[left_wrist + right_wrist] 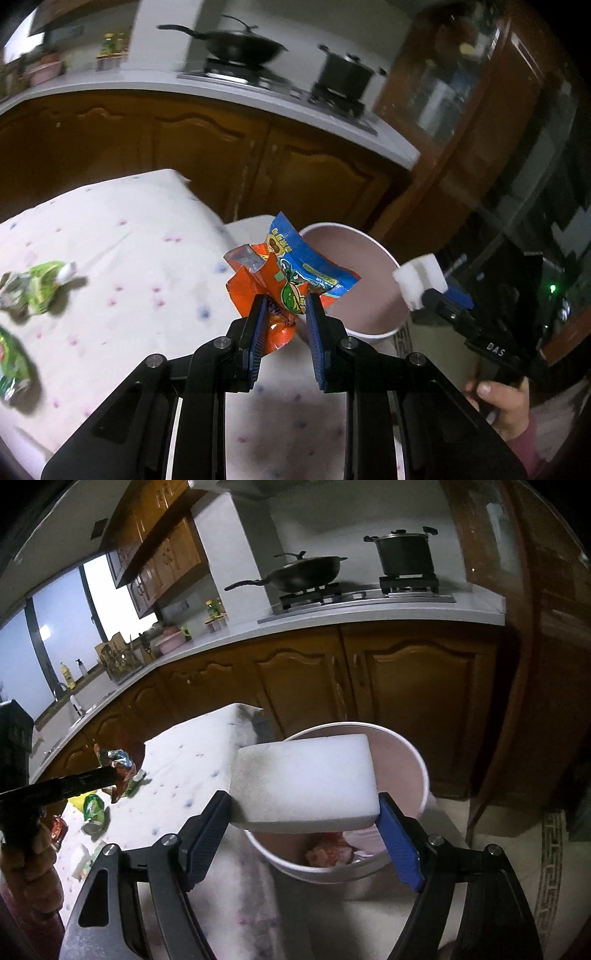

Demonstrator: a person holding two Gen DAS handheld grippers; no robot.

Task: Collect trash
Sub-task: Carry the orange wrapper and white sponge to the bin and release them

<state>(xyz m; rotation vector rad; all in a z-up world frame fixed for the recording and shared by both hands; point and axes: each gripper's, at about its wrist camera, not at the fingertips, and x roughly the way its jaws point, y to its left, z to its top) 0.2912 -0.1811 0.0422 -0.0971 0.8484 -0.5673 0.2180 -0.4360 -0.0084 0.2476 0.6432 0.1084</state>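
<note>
Kitchen cabinets are backing a cloth-covered table (110,221) with a pink bin (413,760) at its edge. Narrowly parted, the left gripper (284,306) is pinching a crumpled snack wrapper (291,273) beside the bin's rim. Spread wide, the right gripper (306,808) is clamping a white foam block (306,779) above the bin, while green wrappers (37,288) are lying on the cloth.

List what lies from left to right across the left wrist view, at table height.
Green pouch → snack wrapper pinched in the left gripper → white bin → white foam block clamped in the right gripper.
</note>
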